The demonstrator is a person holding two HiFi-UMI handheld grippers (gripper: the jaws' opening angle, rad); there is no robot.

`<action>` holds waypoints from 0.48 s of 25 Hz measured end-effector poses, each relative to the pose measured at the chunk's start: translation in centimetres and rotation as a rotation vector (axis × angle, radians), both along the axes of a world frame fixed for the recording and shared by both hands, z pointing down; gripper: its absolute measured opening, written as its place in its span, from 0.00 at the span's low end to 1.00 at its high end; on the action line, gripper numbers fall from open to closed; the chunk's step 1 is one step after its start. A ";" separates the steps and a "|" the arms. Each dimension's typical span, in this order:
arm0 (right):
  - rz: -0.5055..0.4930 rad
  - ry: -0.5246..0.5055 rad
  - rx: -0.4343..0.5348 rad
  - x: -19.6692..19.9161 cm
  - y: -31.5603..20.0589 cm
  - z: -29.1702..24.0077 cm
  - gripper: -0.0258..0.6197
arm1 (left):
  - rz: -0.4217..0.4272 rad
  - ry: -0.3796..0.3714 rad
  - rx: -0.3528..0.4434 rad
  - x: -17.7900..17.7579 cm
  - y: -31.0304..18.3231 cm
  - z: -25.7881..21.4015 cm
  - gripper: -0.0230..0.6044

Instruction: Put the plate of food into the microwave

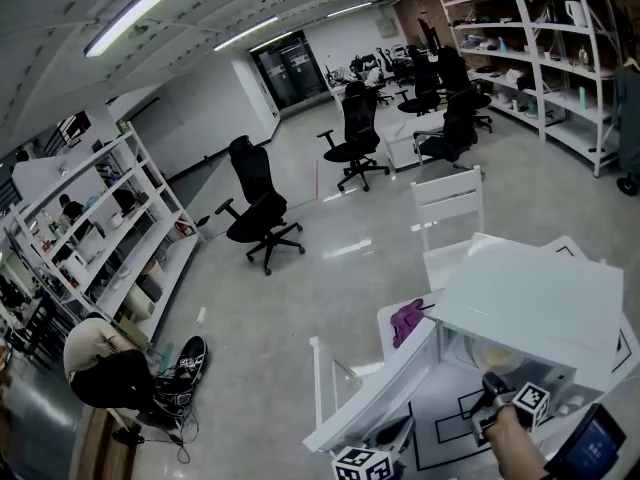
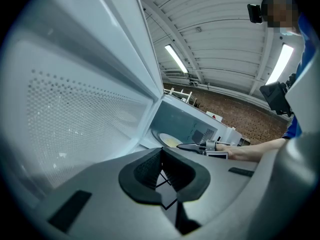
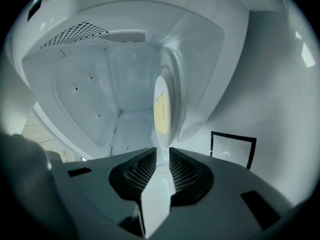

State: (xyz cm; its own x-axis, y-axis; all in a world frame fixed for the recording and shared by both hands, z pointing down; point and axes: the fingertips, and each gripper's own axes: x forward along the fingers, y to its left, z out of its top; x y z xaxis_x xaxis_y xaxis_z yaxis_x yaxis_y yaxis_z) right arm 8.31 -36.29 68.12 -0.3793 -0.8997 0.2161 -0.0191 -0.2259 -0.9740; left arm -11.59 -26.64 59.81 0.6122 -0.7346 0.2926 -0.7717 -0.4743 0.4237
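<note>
The white microwave (image 1: 530, 298) stands on the table with its door (image 1: 375, 403) swung open to the left. The plate of yellow food (image 1: 495, 356) lies inside on the turntable (image 3: 176, 91). My right gripper (image 1: 487, 381) reaches into the cavity and is shut on the near rim of the plate (image 3: 161, 109). In the left gripper view the right gripper (image 2: 184, 146) touches the edge of the plate (image 2: 169, 141). My left gripper (image 2: 161, 156) is shut on nothing and stays beside the inner face of the open door (image 2: 75, 109). Its marker cube (image 1: 362, 463) shows below the door.
A purple cloth (image 1: 406, 320) lies on the table left of the microwave. A white chair (image 1: 448, 203) stands behind the table. Black office chairs (image 1: 258, 218) and shelving (image 1: 540, 38) are farther off. A person crouches (image 1: 100, 363) at lower left. A dark device (image 1: 590, 448) sits at lower right.
</note>
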 end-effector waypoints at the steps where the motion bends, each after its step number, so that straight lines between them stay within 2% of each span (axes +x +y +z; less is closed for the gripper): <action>1: -0.005 0.006 0.006 -0.1 0.2 0.0 0.12 | 0.003 0.001 0.000 0.0 0.1 0.1 0.05; 7: -0.050 0.058 0.046 -1.2 2.3 -1.0 0.12 | 0.024 0.007 0.004 0.6 0.7 0.0 0.05; 12: -0.075 0.143 0.129 -1.1 4.1 -2.4 0.12 | 0.039 0.017 0.012 0.4 1.6 -0.1 0.05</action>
State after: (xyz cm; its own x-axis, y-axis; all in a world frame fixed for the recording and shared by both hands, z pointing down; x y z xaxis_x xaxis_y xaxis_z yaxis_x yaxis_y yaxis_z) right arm 7.26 -32.22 65.68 -0.4196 -0.8939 0.1577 -0.1717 -0.0924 -0.9808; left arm -11.19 -25.07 59.72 0.6450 -0.7137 0.2733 -0.7456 -0.5090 0.4301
